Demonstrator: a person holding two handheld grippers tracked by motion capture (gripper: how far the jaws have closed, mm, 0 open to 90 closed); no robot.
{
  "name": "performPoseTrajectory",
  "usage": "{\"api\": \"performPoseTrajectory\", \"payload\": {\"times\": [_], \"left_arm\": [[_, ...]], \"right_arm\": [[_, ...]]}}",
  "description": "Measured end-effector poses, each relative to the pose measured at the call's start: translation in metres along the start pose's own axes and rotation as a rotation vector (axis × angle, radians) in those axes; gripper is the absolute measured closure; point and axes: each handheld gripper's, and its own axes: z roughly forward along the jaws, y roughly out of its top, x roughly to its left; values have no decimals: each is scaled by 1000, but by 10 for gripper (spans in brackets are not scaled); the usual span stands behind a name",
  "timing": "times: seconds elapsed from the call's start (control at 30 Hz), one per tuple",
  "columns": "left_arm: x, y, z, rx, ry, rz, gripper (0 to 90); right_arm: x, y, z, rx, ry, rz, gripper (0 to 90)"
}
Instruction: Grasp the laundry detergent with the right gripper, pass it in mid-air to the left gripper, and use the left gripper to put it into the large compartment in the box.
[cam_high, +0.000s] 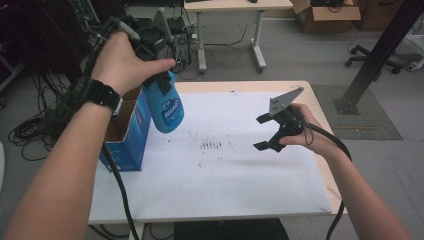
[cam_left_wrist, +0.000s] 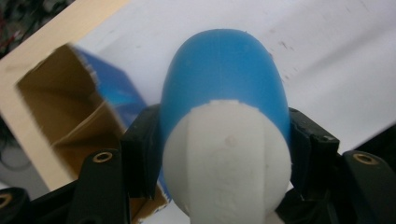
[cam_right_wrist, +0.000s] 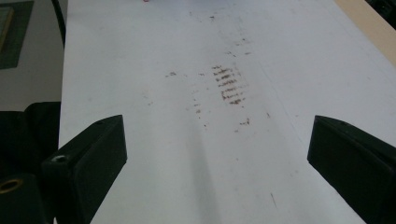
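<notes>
Above table's left edge: blue spray bottle (cam_high: 165, 106), held aloft by left gripper (cam_high: 159, 80), jaws clamped beneath white cap (cam_left_wrist: 227, 163), over open blue carton (cam_high: 127, 131). Right gripper (cam_high: 270, 133): jaws wide apart, empty, over stained white sheet (cam_right_wrist: 224, 88).

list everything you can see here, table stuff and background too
blue plastic spray bottle: 1, blue with a white top, held above the table's left side
open blue cardboard box: 1, blue outside, brown inside, left edge of the table
white sheet: 1, white with dark smudges, covering the wooden table
brown cardboard box: 1, brown, on the floor at the back
white desk: 1, pale top, white legs, behind the table
black office chair base: 1, black, far right
black wristwatch: 1, black, left wrist
left gripper: 1, black, shut on the bottle
right gripper: 1, black, open above the sheet
</notes>
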Motion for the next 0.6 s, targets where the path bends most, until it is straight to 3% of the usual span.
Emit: {"api": "performPoseTrajectory", "payload": {"times": [0.03,0.07,0.1,0.13,0.17,0.2,0.27,0.5,0.6], "left_arm": [[10,-2,-5,-1,28,-76,380],[10,-2,-5,-1,28,-76,380],[21,-5,-11,9,55,-131,380],[27,-7,-13,12,69,-158,380],[27,-7,-13,12,69,-158,380],[38,-11,-18,14,88,-213,380],[50,-16,-22,19,104,-259,380],[79,-32,-24,19,158,-367,380],[85,-36,-22,19,164,-389,380]], "right_arm": [[-1,-3,-7,2,-11,4,51],[-2,-5,-11,2,-18,7,52],[-3,-7,-14,6,-24,11,52],[-3,-8,-17,9,-28,12,53],[-3,-8,-17,9,-28,12,53],[-5,-12,-22,11,-38,20,56],[-7,-14,-26,15,-44,25,56],[-12,-26,-35,21,-59,49,58],[-13,-29,-36,24,-61,56,58]]}}
